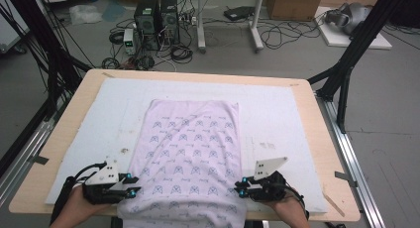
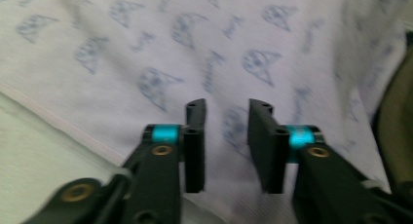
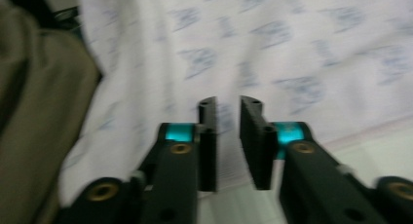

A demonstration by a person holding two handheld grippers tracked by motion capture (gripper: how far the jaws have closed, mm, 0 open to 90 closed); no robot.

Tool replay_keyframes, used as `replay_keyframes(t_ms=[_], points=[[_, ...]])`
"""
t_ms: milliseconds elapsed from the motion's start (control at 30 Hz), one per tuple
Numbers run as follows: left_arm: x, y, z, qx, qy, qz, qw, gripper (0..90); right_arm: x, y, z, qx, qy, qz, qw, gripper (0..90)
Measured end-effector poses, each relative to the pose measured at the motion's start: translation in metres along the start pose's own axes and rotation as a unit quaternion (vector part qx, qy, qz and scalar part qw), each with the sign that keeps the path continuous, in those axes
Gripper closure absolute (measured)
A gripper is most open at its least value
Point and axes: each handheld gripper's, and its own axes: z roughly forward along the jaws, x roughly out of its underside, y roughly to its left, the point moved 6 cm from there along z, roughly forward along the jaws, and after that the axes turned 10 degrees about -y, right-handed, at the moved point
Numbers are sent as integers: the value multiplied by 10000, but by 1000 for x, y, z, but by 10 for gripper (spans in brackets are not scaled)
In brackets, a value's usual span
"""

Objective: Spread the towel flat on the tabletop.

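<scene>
A pale lilac cloth printed with small blue motifs lies flat along the middle of the table, and its near end hangs over the front edge. My left gripper rests at the cloth's near left edge, my right gripper at its near right edge. In the left gripper view the left gripper is open over the cloth, with nothing between the jaws. In the right gripper view the right gripper stands open by a narrow gap above the cloth near its hem.
A white mat covers the wooden table. Black frame struts stand at both sides. Behind the table, computer towers, cables and cardboard boxes sit on the floor.
</scene>
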Motion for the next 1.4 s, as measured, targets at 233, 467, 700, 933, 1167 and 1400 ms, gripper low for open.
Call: replay_keyframes(t_ms=[233,467,700,933,1167,1400], points=[[-17,38,21,-405,-144,-258,9987,517,-14,-34,8,461,-244,169,9985,585],[-25,66,34,-741,-328,-506,9954,456,-20,-63,14,900,-385,238,9949,447],[-22,79,45,-1067,-390,-594,9918,429,-23,-89,10,1348,-490,398,9889,357],[-23,81,40,-1106,-484,-670,9904,408,-25,-99,6,1407,-822,712,9841,288],[-21,84,37,-1109,-504,-706,9900,406,-25,-94,12,1379,-633,555,9869,268],[-21,85,36,-1088,-524,-698,9902,405,-25,-91,14,1334,-561,525,9881,251]])
